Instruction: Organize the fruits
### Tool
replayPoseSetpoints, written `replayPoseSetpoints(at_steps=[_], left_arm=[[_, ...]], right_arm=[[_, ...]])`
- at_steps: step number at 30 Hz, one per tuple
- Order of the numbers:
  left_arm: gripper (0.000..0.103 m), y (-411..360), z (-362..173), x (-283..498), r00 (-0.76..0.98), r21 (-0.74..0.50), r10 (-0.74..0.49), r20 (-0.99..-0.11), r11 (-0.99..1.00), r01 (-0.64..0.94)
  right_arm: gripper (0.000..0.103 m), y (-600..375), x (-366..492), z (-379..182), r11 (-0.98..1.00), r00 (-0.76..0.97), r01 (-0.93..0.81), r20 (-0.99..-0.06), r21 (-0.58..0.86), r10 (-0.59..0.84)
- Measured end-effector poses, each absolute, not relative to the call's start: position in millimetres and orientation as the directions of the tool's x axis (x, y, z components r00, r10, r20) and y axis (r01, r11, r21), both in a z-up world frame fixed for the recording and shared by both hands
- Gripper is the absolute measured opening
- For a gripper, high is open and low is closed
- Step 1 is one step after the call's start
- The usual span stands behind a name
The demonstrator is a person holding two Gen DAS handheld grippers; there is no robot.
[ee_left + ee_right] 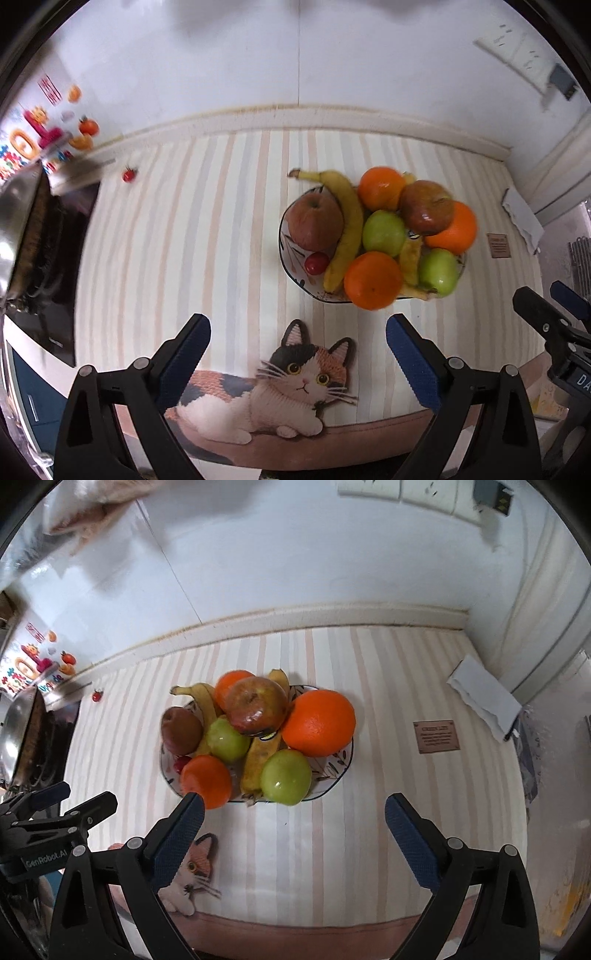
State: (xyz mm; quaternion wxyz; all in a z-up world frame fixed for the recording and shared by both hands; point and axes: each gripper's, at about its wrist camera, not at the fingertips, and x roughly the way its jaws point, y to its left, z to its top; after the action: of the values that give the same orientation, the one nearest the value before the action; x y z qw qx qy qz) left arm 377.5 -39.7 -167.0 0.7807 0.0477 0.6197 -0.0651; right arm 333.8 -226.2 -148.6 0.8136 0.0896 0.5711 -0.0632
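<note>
Both claws hang above the striped desk [177, 229] with their blue-padded jaws spread wide and nothing between them. Ahead of the left claw [297, 350] and a little to its right sits the fruit plate [286, 236], white with a dark rim and leaf print, heaped full: a russet apple [314, 221], a long yellow banana [347, 229], three oranges [373, 280], two glossy green apples [384, 232], a blotchy red apple [426, 206] on top, and a small red cherry tomato [316, 263] at the plate's near edge. Another cherry tomato [129, 174] lies alone well off to the far left. Just beneath the left claw lies a calico cat picture [288, 387]. The right claw [293, 821] hovers just short of the plate's near rim.
</note>
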Motion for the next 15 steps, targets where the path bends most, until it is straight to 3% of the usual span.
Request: replayPoseSetpoints(at_steps=[15], left_arm=[[0.097, -35, -62, 252, 0.462, 0.002, -0.056, -0.885, 0.992, 0.125]], right_arm=[[0.101, -206, 192, -30, 0.985, 0.56, 0.163, -0.827, 0.057, -0.045]])
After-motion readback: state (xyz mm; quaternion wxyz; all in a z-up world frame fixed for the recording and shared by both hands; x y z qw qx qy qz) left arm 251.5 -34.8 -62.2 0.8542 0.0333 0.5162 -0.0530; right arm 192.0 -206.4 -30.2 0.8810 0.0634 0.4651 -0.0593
